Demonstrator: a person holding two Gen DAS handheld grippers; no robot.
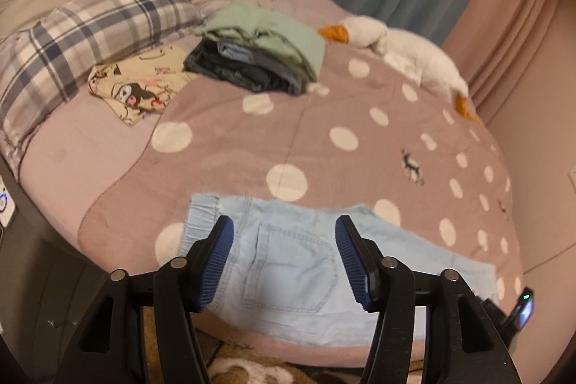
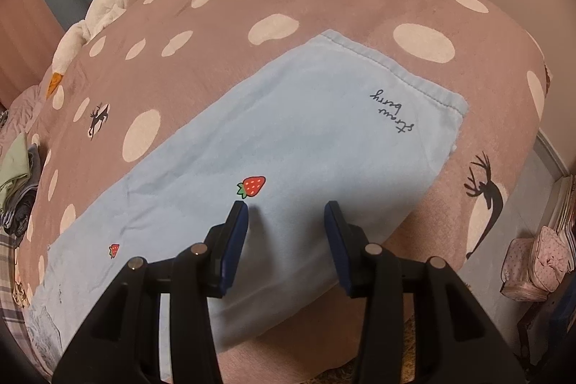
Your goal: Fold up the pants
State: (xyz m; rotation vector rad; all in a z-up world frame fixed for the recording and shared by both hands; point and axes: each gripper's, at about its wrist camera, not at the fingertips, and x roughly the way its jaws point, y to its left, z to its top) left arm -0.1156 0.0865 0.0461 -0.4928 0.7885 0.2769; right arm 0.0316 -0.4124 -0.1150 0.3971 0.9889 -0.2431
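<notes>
Both claws spread and empty above pale blue pants, folding barely started.
Left claw (image 1: 284, 261) hovers over the pocket end, right claw (image 2: 286, 240) over the strawberry-printed leg; pants (image 2: 288, 139) lie flat on the dotted bed (image 2: 223, 6), apparently halved lengthwise, cross-folds remaining. Stack of folded clothes (image 1: 255, 56) sits upper centre.

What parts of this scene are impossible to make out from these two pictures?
- Pants: left wrist view, near edge hidden behind the left gripper.
- Folded clothes pile: right wrist view, cut off by the left edge.
- Pants leg: right wrist view, near edge hidden behind the right gripper.
</notes>
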